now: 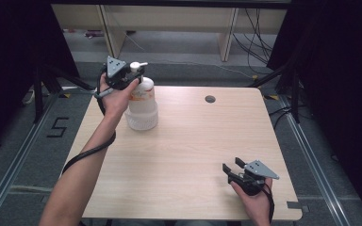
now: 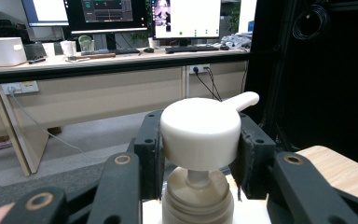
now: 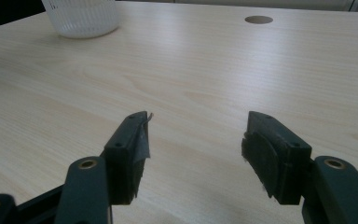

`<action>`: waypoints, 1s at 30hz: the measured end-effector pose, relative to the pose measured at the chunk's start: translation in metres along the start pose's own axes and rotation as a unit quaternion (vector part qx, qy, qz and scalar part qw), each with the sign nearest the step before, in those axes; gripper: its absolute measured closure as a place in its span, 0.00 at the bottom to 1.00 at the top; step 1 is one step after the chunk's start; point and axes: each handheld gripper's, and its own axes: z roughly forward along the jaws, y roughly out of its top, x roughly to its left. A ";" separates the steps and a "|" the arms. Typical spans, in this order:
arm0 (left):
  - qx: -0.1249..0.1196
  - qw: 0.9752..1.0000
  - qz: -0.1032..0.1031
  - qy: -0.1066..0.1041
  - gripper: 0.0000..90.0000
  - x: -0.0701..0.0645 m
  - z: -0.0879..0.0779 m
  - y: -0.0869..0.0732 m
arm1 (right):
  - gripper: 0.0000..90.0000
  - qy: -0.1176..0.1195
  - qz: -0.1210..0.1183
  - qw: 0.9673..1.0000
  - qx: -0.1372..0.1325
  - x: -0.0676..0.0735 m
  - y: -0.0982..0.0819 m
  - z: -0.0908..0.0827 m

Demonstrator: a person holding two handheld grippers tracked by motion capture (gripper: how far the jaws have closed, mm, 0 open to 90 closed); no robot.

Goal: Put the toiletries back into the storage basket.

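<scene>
Wooden table (image 1: 188,155), pump bottle (image 1: 141,101) far left, cable hole (image 1: 210,99) beyond.

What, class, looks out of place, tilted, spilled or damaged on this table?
Nothing stands out. The pump bottle stands upright near the table's far left corner, with no spill around it. The left hand-held gripper clasps its pump head squarely; the right hand-held gripper rests open above bare wood.

Lab-like office, desk (image 2: 98,58) with monitors (image 2: 107,16), floor rails (image 1: 311,155), black curtains (image 1: 339,70)
</scene>
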 end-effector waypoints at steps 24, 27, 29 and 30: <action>0.016 1.000 -0.004 0.003 0.65 0.002 0.002 -0.018 | 0.45 -0.001 0.011 1.000 -0.003 0.002 -0.001 0.001; 0.017 1.000 -0.003 0.004 0.65 0.002 0.002 -0.019 | 0.45 -0.008 -0.004 1.000 -0.006 0.000 0.000 0.000; 0.019 1.000 -0.003 0.004 0.65 0.003 0.002 -0.020 | 0.45 -0.007 -0.005 1.000 -0.004 0.000 0.000 0.000; 0.019 1.000 -0.003 0.004 0.65 0.003 0.002 -0.020 | 0.45 -0.007 -0.005 1.000 -0.004 0.000 0.000 0.000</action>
